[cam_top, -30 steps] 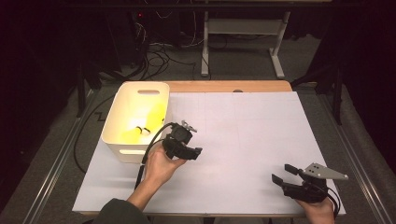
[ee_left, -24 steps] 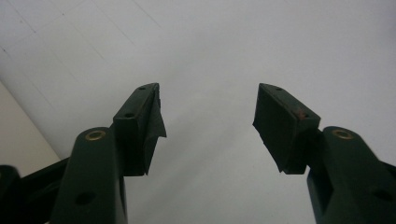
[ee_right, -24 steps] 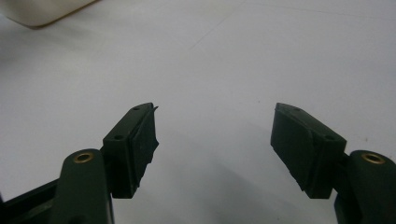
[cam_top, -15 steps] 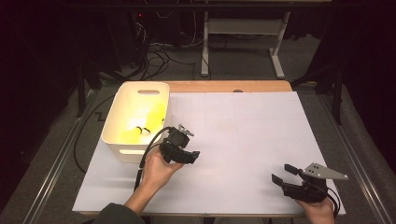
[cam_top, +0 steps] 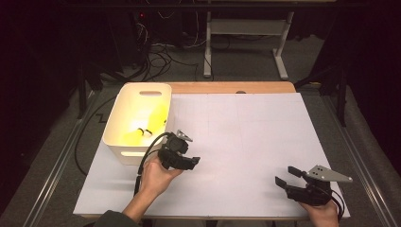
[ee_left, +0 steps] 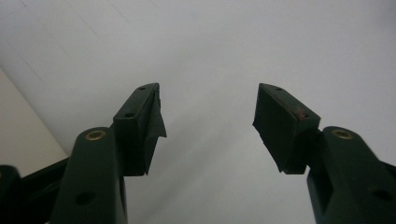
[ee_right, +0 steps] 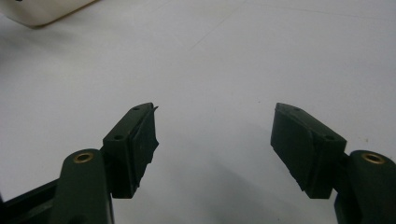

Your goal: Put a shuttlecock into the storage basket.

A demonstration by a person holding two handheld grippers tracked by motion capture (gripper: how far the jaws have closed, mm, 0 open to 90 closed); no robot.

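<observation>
White sheet (cam_top: pixel 246 142) covers the table. Cream bin (cam_top: pixel 124 146) stands at its near-left part; yellow items (cam_top: pixel 150 120) with small white and dark pieces lie inside, their kind unclear. Left gripper (cam_top: pixel 193 161) sits just beside the bin's near right corner, over bare sheet, jaws wide and empty. Right gripper (cam_top: pixel 286 175) rests well apart at the near-right corner, jaws likewise wide, nothing between.

The left gripper (ee_left: pixel 209 130) points down at a plain white sheet (ee_left: pixel 233 51), its two black jaws set wide apart with nothing between them. Beyond the left-hand jaw, at the picture's edge, a cream-coloured surface (ee_left: pixel 21 135) borders the sheet along a diagonal line. One brass rivet gleams on each jaw arm.
</observation>
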